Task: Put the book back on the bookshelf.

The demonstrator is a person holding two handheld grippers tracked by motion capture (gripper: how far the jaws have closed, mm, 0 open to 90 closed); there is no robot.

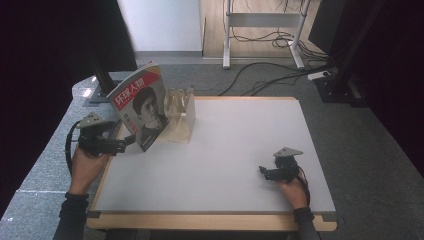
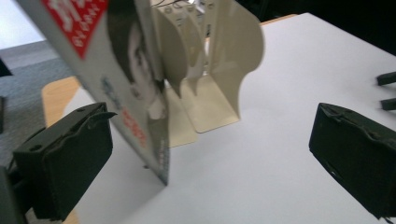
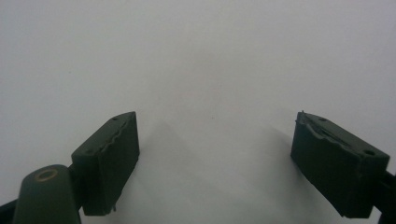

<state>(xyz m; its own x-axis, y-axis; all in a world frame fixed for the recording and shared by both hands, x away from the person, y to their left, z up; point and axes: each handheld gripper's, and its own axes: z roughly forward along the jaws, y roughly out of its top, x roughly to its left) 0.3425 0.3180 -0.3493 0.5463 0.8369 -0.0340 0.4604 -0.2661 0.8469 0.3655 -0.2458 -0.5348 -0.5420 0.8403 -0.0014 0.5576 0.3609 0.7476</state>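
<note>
- Magazine [image 1: 142, 106] stands on its lower edge at the far left corner of the table [image 1: 225, 165], tilted, its back leaning on the cream book rack [image 1: 179, 116].
- My left gripper [image 1: 129, 142] sits at the table's left edge, just beside the magazine's lower near corner. In the left gripper view the magazine [image 2: 126, 84] rises between the spread jaws, nearer the left one; the pads do not press on it. Jaws released, holding nothing.
- My right gripper [image 1: 262, 171] rests low over the near right part of the table, well apart from the magazine. In the right gripper view its jaws stand wide over bare white tabletop [image 3: 201, 70]; released, nothing held.
- Edges: the magazine and rack are close to the table's far and left edges. Wide bare white surface lies to the right of the rack [image 2: 219, 70] and toward me, between the two grippers.
- Look of the magazine: thin, glossy cover, red title block with white characters at the top, a dark-haired portrait below, red lettering low on the cover. Print is blurred in the left gripper view.
</note>
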